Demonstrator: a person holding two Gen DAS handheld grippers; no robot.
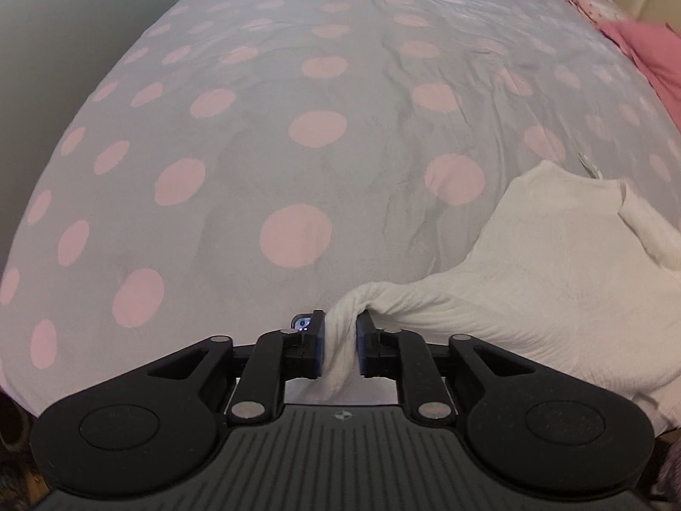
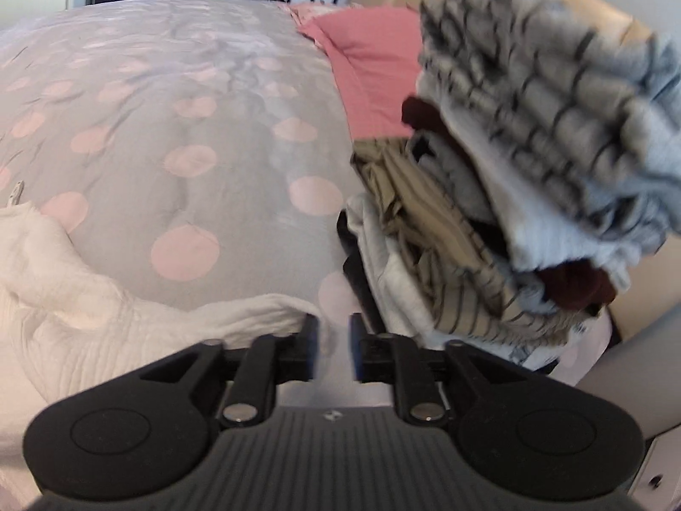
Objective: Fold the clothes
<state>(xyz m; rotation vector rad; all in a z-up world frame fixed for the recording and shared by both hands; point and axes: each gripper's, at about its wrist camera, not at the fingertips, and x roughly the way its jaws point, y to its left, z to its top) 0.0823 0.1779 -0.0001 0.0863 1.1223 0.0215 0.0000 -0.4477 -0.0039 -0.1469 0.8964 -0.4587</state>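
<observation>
A white ribbed garment [image 1: 532, 277] lies crumpled on the polka-dot bedspread [image 1: 298, 127], at the right of the left wrist view. A bunched fold of it stands between the jaws of my left gripper [image 1: 340, 340], which are parted a little; the fold fills the gap loosely. In the right wrist view the same garment [image 2: 85, 298] spreads along the lower left. My right gripper [image 2: 333, 340] is open with nothing between its fingers, and the garment's edge ends just beside its left finger [image 2: 308, 332].
A heap of mixed clothes [image 2: 532, 127] fills a dark basket [image 2: 357, 272] at the right, close to my right gripper. A pink pillow [image 2: 374, 64] lies at the head of the bed. The grey bedspread [image 2: 191, 149] with pink dots stretches far ahead.
</observation>
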